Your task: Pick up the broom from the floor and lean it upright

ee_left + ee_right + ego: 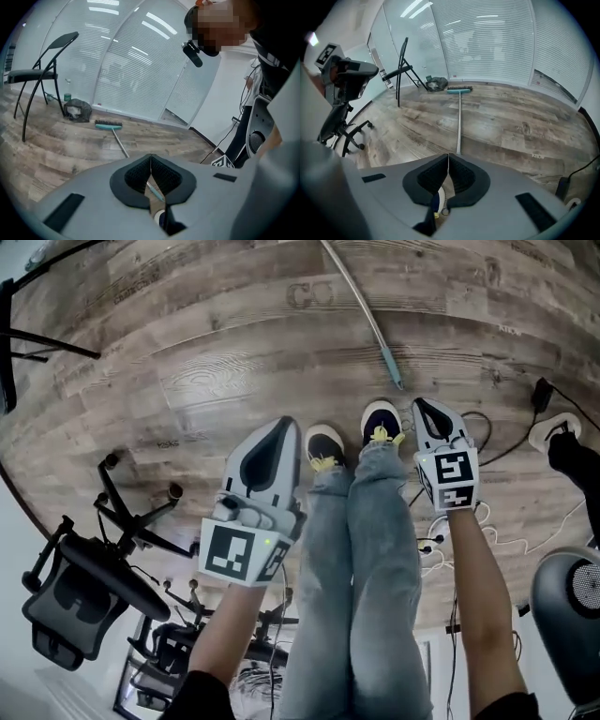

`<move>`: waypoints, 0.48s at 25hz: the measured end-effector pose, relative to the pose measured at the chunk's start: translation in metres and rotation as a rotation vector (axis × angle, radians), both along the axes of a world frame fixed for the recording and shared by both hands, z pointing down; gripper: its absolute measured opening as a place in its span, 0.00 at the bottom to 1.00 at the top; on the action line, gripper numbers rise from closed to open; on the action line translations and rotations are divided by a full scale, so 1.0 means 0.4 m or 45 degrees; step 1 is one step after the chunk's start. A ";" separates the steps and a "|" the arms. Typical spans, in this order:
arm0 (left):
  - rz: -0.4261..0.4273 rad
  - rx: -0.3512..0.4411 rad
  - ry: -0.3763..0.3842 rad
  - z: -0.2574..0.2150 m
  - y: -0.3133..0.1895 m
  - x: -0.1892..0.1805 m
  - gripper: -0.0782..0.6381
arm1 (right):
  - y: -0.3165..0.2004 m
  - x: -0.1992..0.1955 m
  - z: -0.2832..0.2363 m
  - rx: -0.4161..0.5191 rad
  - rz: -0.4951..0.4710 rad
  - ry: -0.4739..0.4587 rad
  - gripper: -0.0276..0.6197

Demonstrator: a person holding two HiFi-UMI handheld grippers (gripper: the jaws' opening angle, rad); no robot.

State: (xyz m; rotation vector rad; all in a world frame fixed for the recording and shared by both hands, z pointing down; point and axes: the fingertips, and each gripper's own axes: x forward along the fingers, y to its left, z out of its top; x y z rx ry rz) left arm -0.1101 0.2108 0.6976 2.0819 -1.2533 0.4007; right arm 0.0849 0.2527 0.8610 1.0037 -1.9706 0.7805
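Right claw (448, 157) closed, broom (459, 122) ahead, untouched

The head view's top edge cuts off the broom (389, 367), so only its handle shows and its head is out of frame. In the left gripper view, the handle's near stretch is hidden behind the left gripper (151, 158). The right gripper (448, 157) hides it likewise in the right gripper view. A dark bundle (78, 110) near the broom's head is too blurred to identify, and a green thing (68, 97) beside the bundle is too small. Well right of the handle's tip in the head view, a round black thing (562, 601) is cut by the frame's edge.
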 end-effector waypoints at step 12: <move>0.009 -0.084 0.027 0.389 0.071 0.029 0.14 | 0.105 0.048 0.417 -0.129 0.012 0.125 0.13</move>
